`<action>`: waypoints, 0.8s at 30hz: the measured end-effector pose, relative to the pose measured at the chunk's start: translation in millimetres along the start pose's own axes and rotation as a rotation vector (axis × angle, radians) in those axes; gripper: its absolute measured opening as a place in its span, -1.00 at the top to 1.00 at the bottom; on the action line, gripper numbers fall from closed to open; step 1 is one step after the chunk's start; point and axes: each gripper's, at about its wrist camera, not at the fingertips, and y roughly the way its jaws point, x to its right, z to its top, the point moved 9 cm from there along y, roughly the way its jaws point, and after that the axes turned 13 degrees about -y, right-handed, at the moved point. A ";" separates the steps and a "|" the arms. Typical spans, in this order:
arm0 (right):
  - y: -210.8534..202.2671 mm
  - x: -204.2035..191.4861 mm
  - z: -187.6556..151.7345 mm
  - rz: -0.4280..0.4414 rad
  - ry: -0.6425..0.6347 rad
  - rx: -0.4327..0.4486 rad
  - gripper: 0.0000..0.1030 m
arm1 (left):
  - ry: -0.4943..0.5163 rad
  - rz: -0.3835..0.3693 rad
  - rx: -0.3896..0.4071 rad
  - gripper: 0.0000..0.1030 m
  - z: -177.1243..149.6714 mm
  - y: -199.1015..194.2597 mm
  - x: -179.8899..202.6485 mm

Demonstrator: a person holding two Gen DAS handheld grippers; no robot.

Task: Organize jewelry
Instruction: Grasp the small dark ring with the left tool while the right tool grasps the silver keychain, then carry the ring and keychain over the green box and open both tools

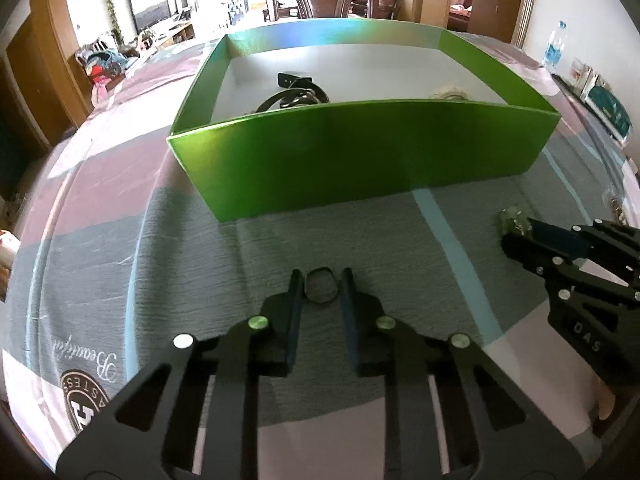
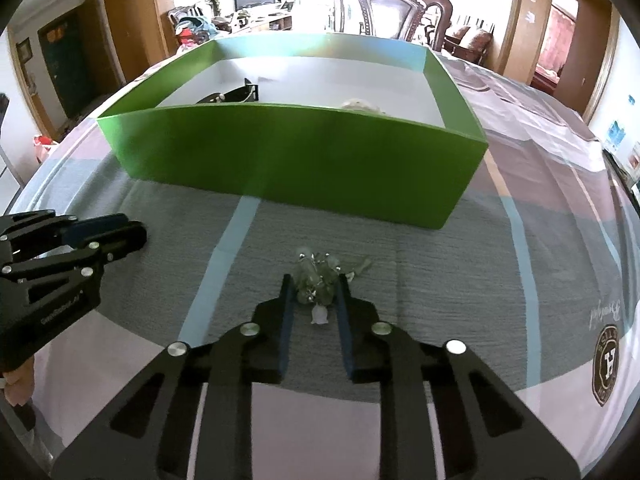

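Jewelry lies partly sorted: a dark ring [image 1: 320, 286] sits between the parted fingers of the left tongs [image 1: 320, 288], not yet gripped, and a clear beaded piece [image 2: 316, 280] lies between the open right tongs [image 2: 313, 292], both on the bench cloth [image 2: 440, 280]. Beyond, the green box [image 1: 360, 156] already holds a black strap [image 1: 294, 92] and a pale piece [image 2: 360, 105]. Two items seem left.

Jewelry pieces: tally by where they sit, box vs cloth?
In the green box: 2, a black strap piece and a pale piece.
On the cloth: 2, a dark ring and a clear-green beaded piece.
Total: 4
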 end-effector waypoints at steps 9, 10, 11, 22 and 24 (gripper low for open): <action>-6.8 7.3 1.7 0.022 0.040 0.000 0.69 | -0.012 0.012 0.012 0.63 0.6 -8.2 -1.9; -9.6 8.7 3.2 0.026 0.048 0.005 0.69 | -0.013 0.016 0.021 0.63 1.9 -11.6 -2.5; -12.0 9.9 4.2 0.030 0.055 0.008 0.69 | -0.013 0.016 0.027 0.63 2.9 -14.3 -3.0; -72.5 35.8 51.8 0.040 0.088 0.124 0.69 | -0.014 0.000 0.152 0.63 50.0 -65.0 -7.3; -83.8 39.4 62.9 0.023 0.082 0.152 0.69 | -0.009 0.007 0.188 0.63 68.1 -75.6 -8.0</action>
